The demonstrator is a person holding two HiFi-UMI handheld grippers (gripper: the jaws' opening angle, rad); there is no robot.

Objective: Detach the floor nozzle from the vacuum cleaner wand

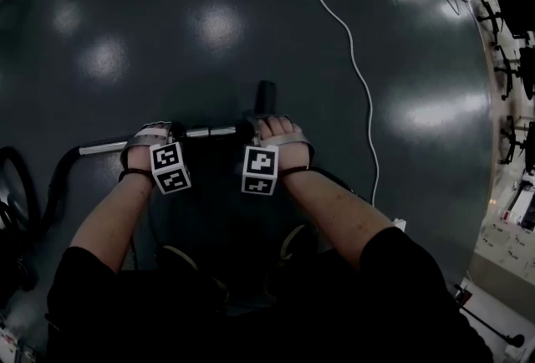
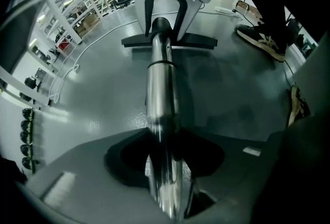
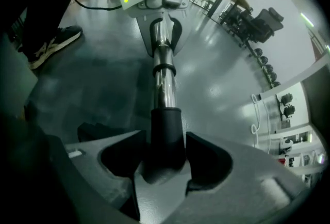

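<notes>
Wand [image 1: 209, 132] of bright chrome held level over the glossy grey floor [image 1: 251, 10], flat black floor nozzle [image 2: 170, 42] still joined at its end.
Left gripper [image 2: 165, 166] clamps the shiny tube; right gripper [image 3: 165, 161] clamps the matte black collar [image 3: 166, 132].

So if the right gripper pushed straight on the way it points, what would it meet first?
The black nozzle neck, which its jaws already clamp; beyond that only the grey floor, as far as I can tell.
</notes>
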